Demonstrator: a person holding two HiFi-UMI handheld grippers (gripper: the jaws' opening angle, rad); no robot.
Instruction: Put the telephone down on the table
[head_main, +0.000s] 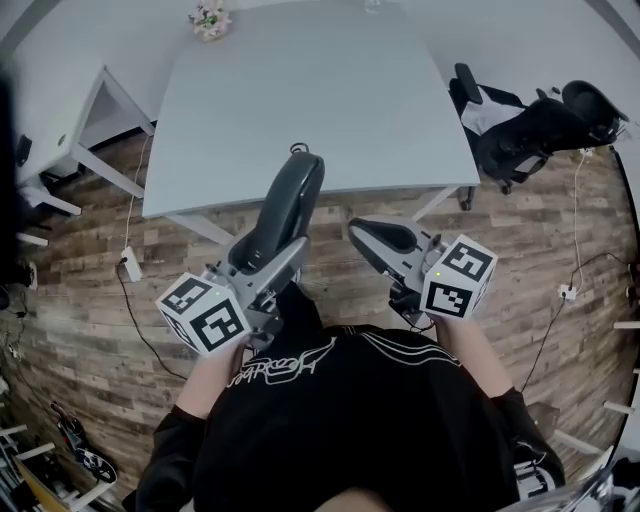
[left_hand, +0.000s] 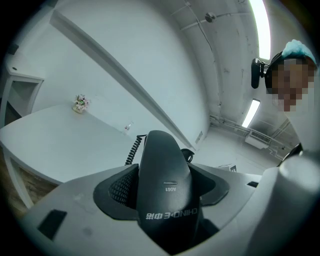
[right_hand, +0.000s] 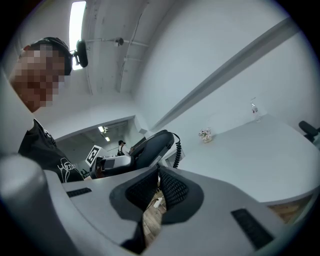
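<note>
**Head view:** telephone handset (head_main: 290, 200) clamped in the left gripper (head_main: 270, 258), held in the air with its upper end at the near edge of the table (head_main: 300, 100). The jaws hide its lower end.

**Left gripper view:** jaws closed on the handset, with the coiled cord (left_hand: 132, 150) partly hidden behind it.

**Right gripper view:** right gripper (right_hand: 157, 168) has its jaws drawn together and holds nothing.

telephone (left_hand: 165, 200) — "A061" | same telephone — "CHINO-E" plus two Chinese characters, printed upside down
</note>
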